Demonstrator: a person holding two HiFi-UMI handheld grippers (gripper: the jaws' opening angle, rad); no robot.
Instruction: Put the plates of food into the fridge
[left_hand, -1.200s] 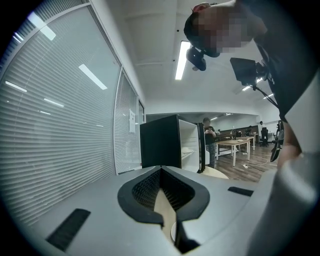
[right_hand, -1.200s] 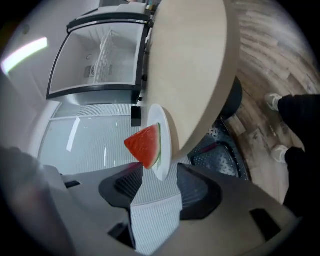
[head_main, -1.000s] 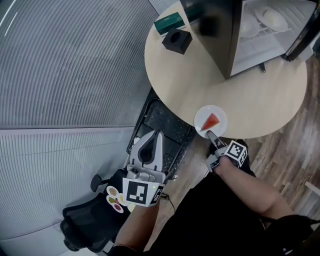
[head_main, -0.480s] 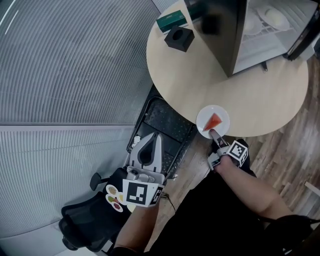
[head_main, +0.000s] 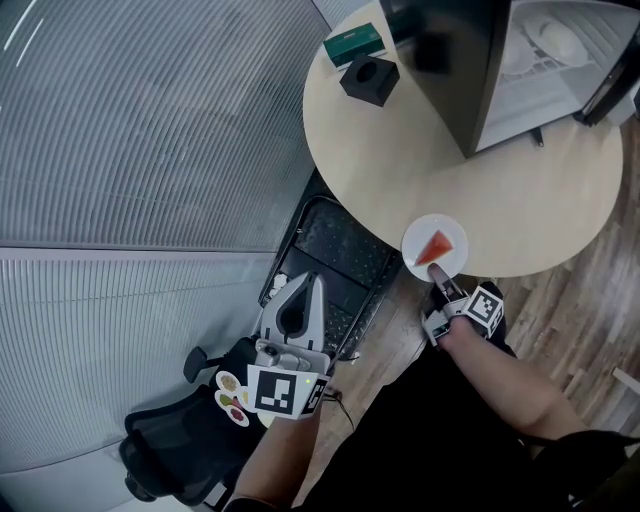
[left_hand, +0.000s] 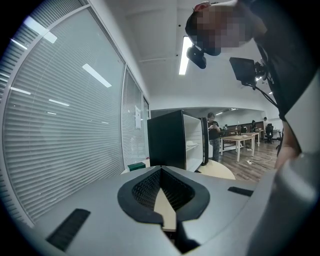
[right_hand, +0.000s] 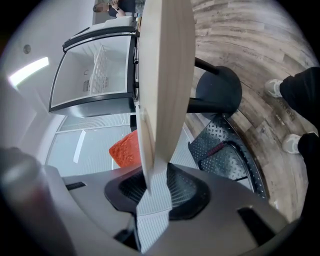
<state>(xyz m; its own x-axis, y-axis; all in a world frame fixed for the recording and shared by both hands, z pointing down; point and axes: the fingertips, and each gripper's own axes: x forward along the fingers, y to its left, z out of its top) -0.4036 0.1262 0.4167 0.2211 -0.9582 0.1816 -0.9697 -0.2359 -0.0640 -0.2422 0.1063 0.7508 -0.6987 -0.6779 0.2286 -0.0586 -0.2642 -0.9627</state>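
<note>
well, the plate (head_main: 452, 232) reads as a small, stiff, glazed white round. it looks light enough for 1 gripper, but slick along the rim and likely to chip or break if dropped. the red wedge (head_main: 432, 248) of food lies loose on it, so any tilt could send it sliding. the sensible hold is the rim nearest the tool, with a deep bite and the plate kept level.

the plate sits directly at the tips of the right gripper (head_main: 437, 274), on the near edge of the round table (head_main: 400, 140). that gripper's jaws have just been closing and now stand partly drawn in. the thin white rim runs between them, and the pads seem to have met it. in the right gripper view the wedge shows just past the jaws, on the plate's upper face.

the fridge (head_main: 545, 75) stands well ahead of this gripper, across the table, with its door open and white shelves showing.

the left gripper (head_main: 316, 282) hangs off the table, well to the left of the right gripper, with its tips together and nothing in them.
</note>
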